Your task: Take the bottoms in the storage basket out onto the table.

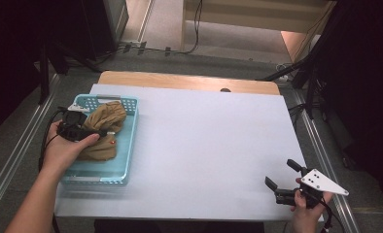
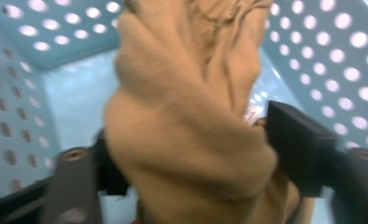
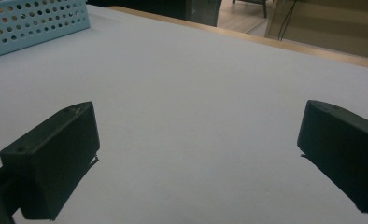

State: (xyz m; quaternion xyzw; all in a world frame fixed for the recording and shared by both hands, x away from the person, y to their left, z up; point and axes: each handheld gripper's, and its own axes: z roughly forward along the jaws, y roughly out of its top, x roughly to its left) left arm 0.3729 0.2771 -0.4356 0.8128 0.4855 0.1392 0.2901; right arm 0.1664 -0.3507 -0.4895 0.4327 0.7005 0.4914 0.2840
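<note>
A tan cloth (image 1: 104,130) is seen bunched inside the blue basket (image 1: 127,145), which stands on the left part of the white sheet (image 1: 204,145) that covers the table. The cloth fills the basket's far half, with one fold running toward the near end. In the left gripper view the cloth (image 2: 191,121) is shown thick and rumpled between the two black jaws, one on each side of it, with the basket's (image 2: 42,84) perforated walls behind. The picture is blurred, so whether the pads press on the fabric cannot be told. The left gripper (image 1: 103,132) is held over the basket, its jaws at the cloth.

The right gripper (image 1: 280,173) is held at the near right corner of the sheet, well apart from the basket. Its jaws are spread wide with nothing between them, as is seen in the right gripper view, where bare sheet (image 3: 196,107) lies between them and a corner of the basket (image 3: 32,21) is caught at the upper left.
</note>
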